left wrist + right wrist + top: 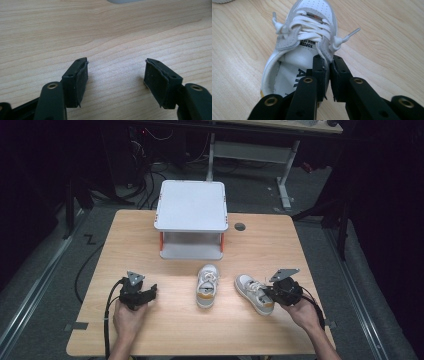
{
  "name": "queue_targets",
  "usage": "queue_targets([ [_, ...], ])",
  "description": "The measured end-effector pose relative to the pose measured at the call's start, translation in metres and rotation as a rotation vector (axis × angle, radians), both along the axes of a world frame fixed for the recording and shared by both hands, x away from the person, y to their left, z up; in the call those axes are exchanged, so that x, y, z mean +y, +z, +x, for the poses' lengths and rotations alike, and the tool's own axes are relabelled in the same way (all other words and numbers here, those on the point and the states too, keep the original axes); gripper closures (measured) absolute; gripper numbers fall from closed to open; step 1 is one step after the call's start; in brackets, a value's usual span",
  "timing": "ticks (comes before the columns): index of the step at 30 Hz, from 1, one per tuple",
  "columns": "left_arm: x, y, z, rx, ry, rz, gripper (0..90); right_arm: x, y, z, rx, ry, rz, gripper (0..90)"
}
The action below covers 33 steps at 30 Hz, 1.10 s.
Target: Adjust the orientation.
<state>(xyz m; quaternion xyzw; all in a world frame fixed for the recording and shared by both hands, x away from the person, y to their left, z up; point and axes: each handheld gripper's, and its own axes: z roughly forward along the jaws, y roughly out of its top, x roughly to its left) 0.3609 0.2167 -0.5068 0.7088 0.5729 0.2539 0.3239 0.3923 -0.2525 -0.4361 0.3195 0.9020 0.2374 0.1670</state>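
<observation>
Jaws of the right gripper [329, 62] pinch the side wall of a white shoe [299, 47] resting on the table [150, 335], while the left gripper [116, 72] stands open over bare wood.

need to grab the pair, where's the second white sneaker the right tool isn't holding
In the high view the free white sneaker lies mid-table, just in front of the white two-tier shelf, left of the gripped one.
</observation>
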Motion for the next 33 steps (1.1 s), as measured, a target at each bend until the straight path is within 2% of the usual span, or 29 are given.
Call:
queue_targets([
  [2,0.0,0.0,0.0,0.0,0.0,0.0,35.8,0.001,0.002,0.001,-0.001,-0.014,0.005,85.0],
  [6,0.0,0.0,0.0,0.0,-0.001,0.0,35.6,0.003,0.007,0.003,0.01,-0.027,0.048,85.9],
  [9,0.0,0.0,0.0,0.0,-0.001,0.0,35.6,0.009,0.011,0.006,-0.004,-0.033,0.037,86.0],
  [17,0.0,0.0,0.0,0.0,-0.001,0.0,35.6,0.033,0.019,0.029,0.005,-0.105,0.04,85.7],
  [20,0.0,0.0,0.0,0.0,-0.001,0.0,35.6,0.049,0.018,0.04,0.004,-0.141,0.002,85.7],
  [26,0.0,0.0,0.0,0.0,-0.001,0.0,35.6,0.075,0.015,0.053,0.006,-0.169,-0.07,85.4],
  [29,0.0,0.0,0.0,0.0,-0.001,0.0,35.6,0.089,0.014,0.053,0.01,-0.158,-0.1,84.0],
  [33,0.0,0.0,0.0,0.003,-0.005,0.003,35.2,0.102,0.017,0.046,0.042,-0.133,-0.109,81.3],
])
